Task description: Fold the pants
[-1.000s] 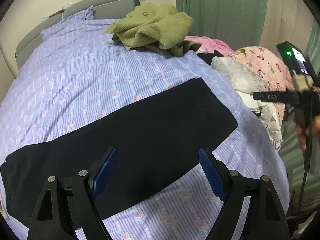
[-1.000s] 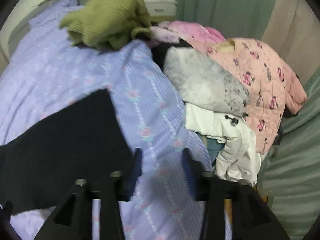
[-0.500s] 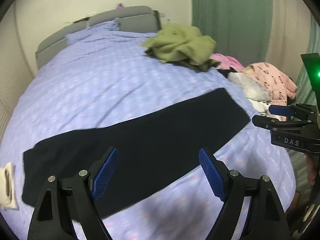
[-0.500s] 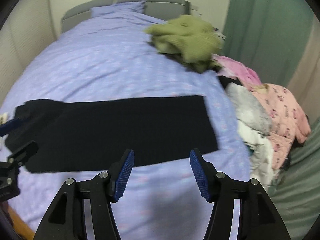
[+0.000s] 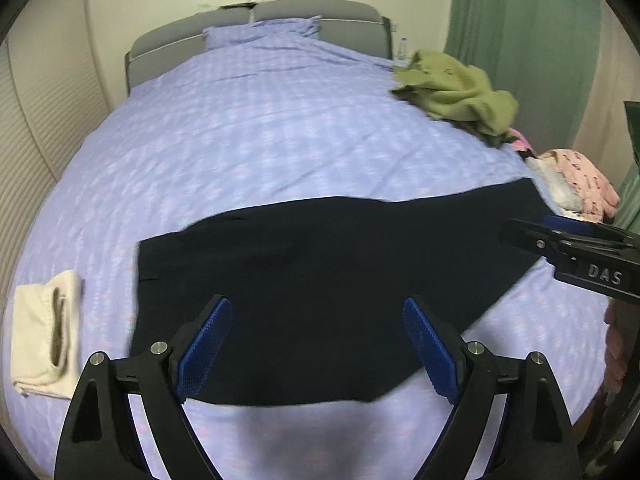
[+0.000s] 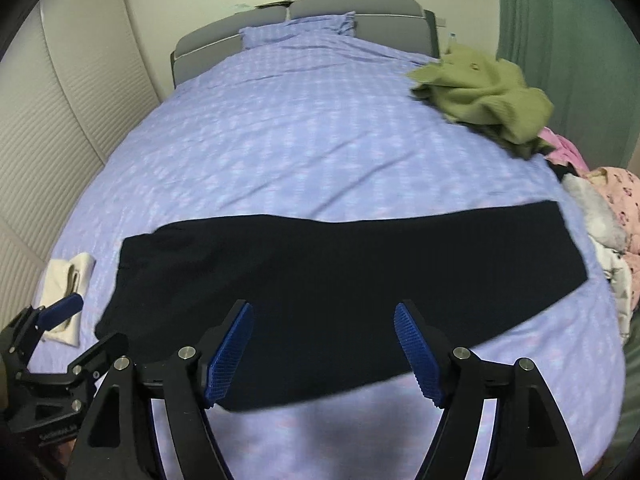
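Both jaws stand wide apart and grasp nothing: the left gripper (image 5: 316,344) and the right gripper (image 6: 324,344) hang above the near edge of the long black pants (image 6: 320,276). The pants lie flat on the lilac patterned bed cover (image 6: 300,140), with their long axis across the bed, the wider waist end toward the left and the leg end toward the right. A folded cream cloth (image 5: 44,332) lies near the waist end, and a crumpled olive-green garment (image 6: 484,92) lies well apart, toward the grey headboard (image 6: 312,12).

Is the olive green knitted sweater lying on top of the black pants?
No, the olive green knitted sweater lies apart from the black pants.
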`<state>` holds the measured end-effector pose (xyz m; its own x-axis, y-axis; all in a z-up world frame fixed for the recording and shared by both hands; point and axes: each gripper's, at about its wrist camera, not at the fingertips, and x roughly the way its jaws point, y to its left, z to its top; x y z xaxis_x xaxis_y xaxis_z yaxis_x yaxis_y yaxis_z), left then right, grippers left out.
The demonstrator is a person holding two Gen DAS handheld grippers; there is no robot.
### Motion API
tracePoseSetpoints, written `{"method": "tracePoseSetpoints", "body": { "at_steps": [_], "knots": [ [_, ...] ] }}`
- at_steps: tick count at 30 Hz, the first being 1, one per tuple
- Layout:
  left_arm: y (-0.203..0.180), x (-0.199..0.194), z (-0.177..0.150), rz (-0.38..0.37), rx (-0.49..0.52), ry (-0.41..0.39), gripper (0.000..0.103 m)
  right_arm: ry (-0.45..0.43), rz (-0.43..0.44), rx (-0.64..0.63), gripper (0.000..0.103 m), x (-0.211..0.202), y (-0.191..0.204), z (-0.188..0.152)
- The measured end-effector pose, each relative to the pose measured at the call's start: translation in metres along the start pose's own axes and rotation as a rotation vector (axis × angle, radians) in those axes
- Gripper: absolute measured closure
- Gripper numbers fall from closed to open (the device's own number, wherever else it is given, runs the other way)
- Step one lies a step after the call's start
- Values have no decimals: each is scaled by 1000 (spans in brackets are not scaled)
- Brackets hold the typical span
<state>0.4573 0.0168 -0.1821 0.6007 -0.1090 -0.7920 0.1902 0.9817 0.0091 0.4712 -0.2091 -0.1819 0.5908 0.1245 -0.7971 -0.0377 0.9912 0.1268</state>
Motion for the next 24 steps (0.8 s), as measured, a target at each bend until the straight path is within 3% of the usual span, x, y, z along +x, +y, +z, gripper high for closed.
{"method": "tracePoseSetpoints", "body": {
  "at_steps": [7,11,19,24],
  "knots": [
    [151,43,1,11,-52,28,15,42,35,-7,29,58,116,13],
    [217,73,-3,-32,-127,75,21,86,58,-70,29,97,173,21],
    [275,152,-2,-196,-253,181,42,165,66,-117,29,158,224,35],
    [291,191,-1,-240,-326,237,46,217,55,-96,29,185,234,38]
  ]
}}
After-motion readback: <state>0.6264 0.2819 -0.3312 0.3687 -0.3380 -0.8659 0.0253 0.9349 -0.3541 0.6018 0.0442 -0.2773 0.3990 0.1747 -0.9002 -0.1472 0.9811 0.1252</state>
